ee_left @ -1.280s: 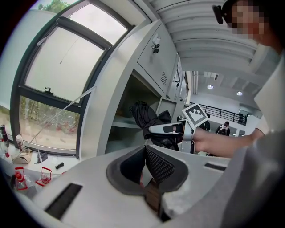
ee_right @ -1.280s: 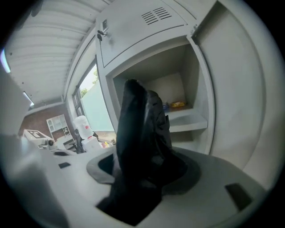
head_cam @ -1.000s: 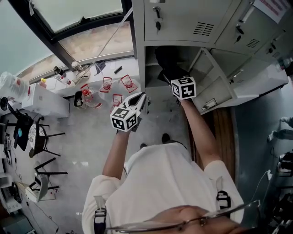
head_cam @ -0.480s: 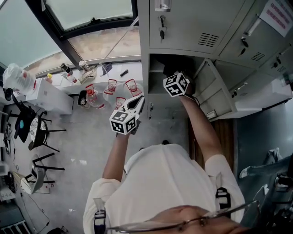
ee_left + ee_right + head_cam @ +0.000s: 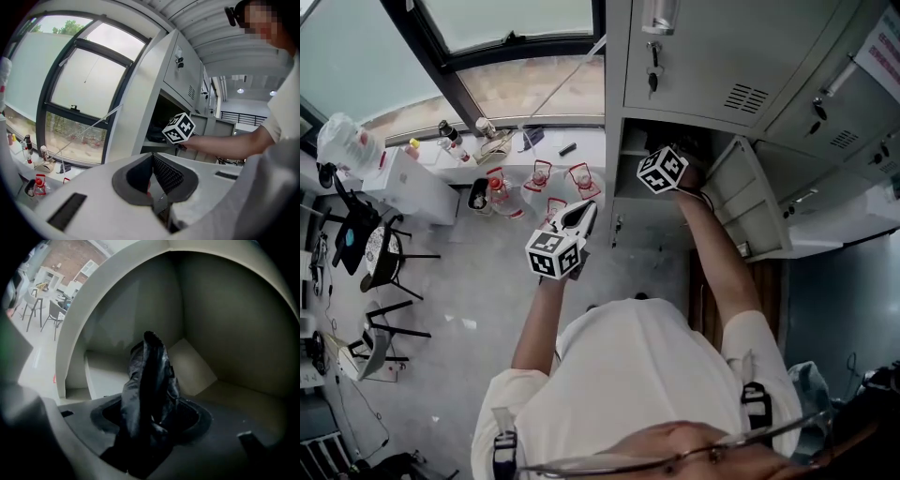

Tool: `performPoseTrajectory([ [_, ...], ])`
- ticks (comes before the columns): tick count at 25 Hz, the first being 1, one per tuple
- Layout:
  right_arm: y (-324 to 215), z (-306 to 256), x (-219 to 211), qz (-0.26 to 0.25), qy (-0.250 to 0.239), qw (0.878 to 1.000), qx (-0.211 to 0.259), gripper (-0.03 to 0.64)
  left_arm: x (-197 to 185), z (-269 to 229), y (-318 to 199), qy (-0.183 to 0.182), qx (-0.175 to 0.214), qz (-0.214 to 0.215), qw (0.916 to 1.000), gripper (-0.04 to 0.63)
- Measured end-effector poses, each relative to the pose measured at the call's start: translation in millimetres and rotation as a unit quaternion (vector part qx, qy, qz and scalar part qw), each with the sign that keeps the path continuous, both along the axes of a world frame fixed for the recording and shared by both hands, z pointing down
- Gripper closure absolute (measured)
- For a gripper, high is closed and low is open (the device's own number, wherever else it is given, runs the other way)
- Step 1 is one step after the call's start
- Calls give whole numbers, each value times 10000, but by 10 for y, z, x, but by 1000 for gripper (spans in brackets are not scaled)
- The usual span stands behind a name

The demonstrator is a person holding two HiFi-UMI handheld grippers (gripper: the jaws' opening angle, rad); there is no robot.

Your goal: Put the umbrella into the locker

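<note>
as the locker (image 5: 225, 310) stands open, right gripper (image 5: 152, 416) holds umbrella (image 5: 150, 376) (black) inside.

No legible text, number or brand found. White paper notice with red print (image 5: 883, 54) on grey metal locker door (image 5: 862, 105) is too small to read.

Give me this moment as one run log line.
right gripper: jaws opening, black umbrella between them, inside open locker | left gripper: shut, empty, outside
</note>
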State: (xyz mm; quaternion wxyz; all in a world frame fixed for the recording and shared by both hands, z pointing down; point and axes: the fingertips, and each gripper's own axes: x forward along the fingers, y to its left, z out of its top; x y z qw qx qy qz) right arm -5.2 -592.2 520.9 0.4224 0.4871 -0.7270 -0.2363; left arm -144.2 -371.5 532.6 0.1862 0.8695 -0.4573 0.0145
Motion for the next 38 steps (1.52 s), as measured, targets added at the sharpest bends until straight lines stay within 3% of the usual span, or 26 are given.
performPoseTrajectory([
  [9,-144,-8,115,253,-314,9991,88,281,-22,66,12,3,-92,-105,9999,591],
  [19,135,-165,152,164,-424,9985,309,272,180,101,40,1,-107,108,9999,591],
  [27,511,-174,278,420,-1144,9920,330,275,320,154,117,20,-170,302,9994,591],
  [38,887,323,526,928,-1715,9804,-280,273,450,272,255,41,-301,499,9983,591],
])
